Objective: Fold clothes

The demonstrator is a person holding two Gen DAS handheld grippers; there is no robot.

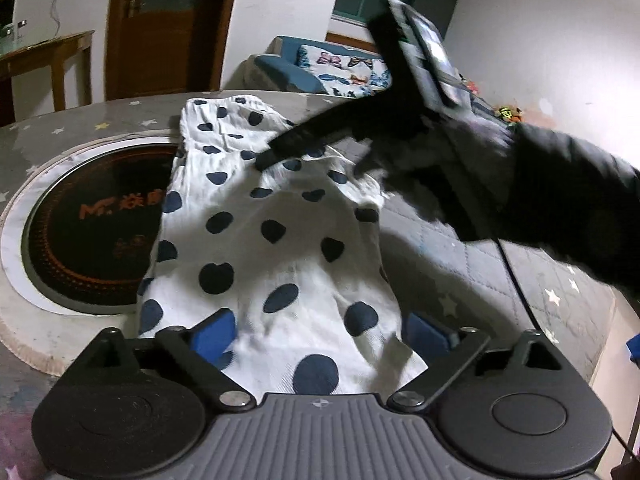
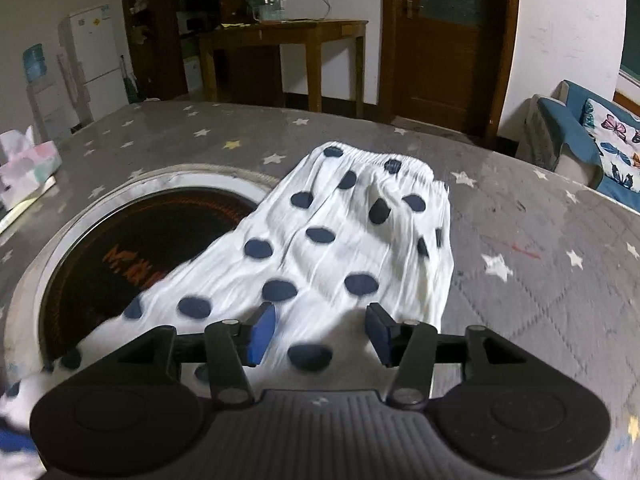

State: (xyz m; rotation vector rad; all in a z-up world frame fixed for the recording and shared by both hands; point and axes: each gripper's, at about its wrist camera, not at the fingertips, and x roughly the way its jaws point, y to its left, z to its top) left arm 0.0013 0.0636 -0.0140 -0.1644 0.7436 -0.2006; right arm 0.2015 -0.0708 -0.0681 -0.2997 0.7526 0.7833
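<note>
A white garment with dark blue dots [image 1: 280,248] lies spread on the grey star-patterned table cover [image 1: 500,280]. Its elastic waistband [image 2: 380,160] is at the far end in the right wrist view. My left gripper [image 1: 322,336] is open, its blue pads wide apart over the garment's near end. My right gripper [image 2: 320,336] is also open, hovering just above the cloth [image 2: 340,240] with nothing pinched. In the left wrist view the right gripper [image 1: 276,154] reaches in from the right, held by a black-sleeved arm [image 1: 568,200], its tips low over the cloth's far part.
A round dark cooktop [image 1: 92,232] with a white rim is sunk into the table, and the garment overlaps its edge [image 2: 240,216]. A tissue box [image 2: 28,168] sits far left. A blue sofa [image 1: 288,68] stands beyond the table, with a wooden side table [image 2: 280,36] and a door behind.
</note>
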